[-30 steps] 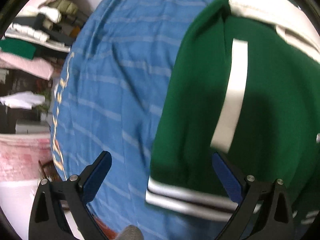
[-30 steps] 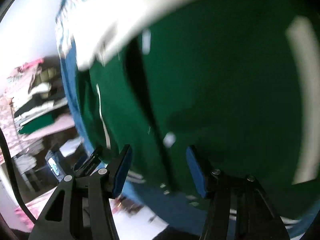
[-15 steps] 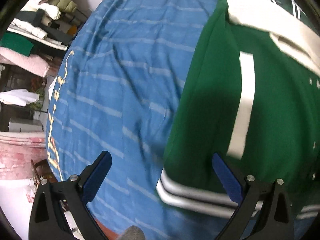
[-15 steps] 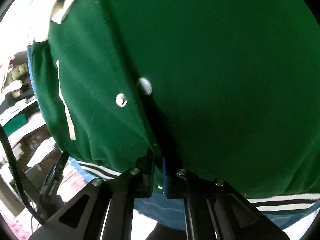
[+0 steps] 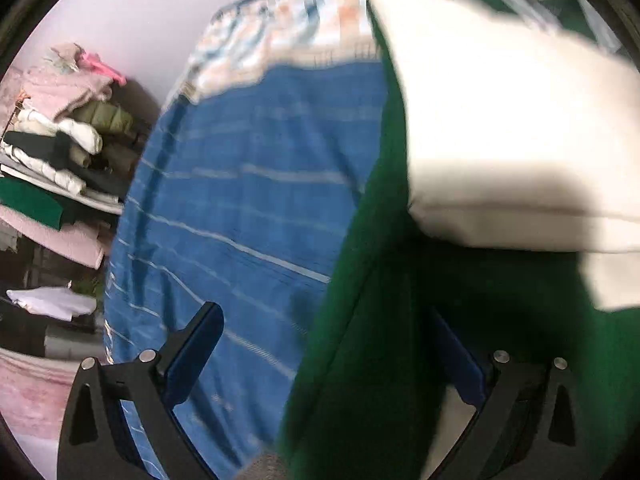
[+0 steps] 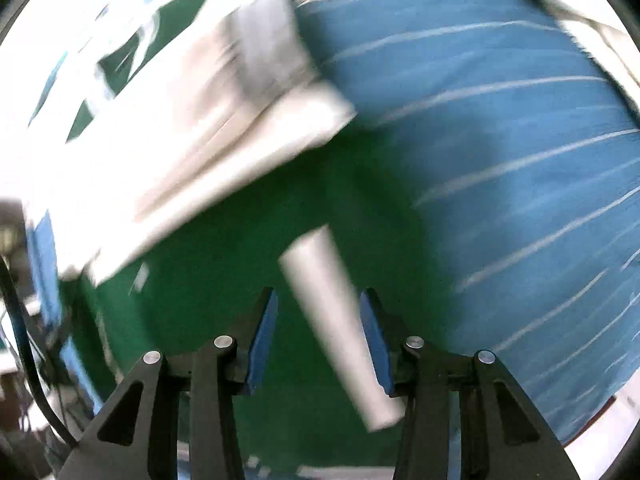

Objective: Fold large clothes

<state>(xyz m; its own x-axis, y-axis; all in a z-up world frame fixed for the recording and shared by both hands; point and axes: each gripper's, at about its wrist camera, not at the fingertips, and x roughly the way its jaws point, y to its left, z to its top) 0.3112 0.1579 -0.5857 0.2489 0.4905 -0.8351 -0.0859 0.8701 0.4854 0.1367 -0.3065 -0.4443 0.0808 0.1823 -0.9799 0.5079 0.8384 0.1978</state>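
A green jacket (image 5: 400, 340) with white sleeves (image 5: 500, 128) lies on a blue striped bedspread (image 5: 248, 208). My left gripper (image 5: 324, 344) is open, its jaws wide apart over the jacket's left edge. In the right wrist view the jacket (image 6: 216, 280) fills the centre, with a white pocket stripe (image 6: 336, 320) between my jaws. My right gripper (image 6: 318, 332) is open and holds nothing. A white sleeve (image 6: 192, 152) lies across the upper left. Both views are motion-blurred.
Shelves with stacked folded clothes (image 5: 60, 160) stand at the left past the bed's edge. A patterned cloth (image 5: 288, 24) lies at the bed's far end. Blue bedspread (image 6: 500, 160) stretches to the right of the jacket. A black cable (image 6: 24, 340) runs at the left.
My right gripper was shut on the jacket's front edge half a second ago; now it is open and has swung right. The left gripper has moved forward, closer to the white sleeve.
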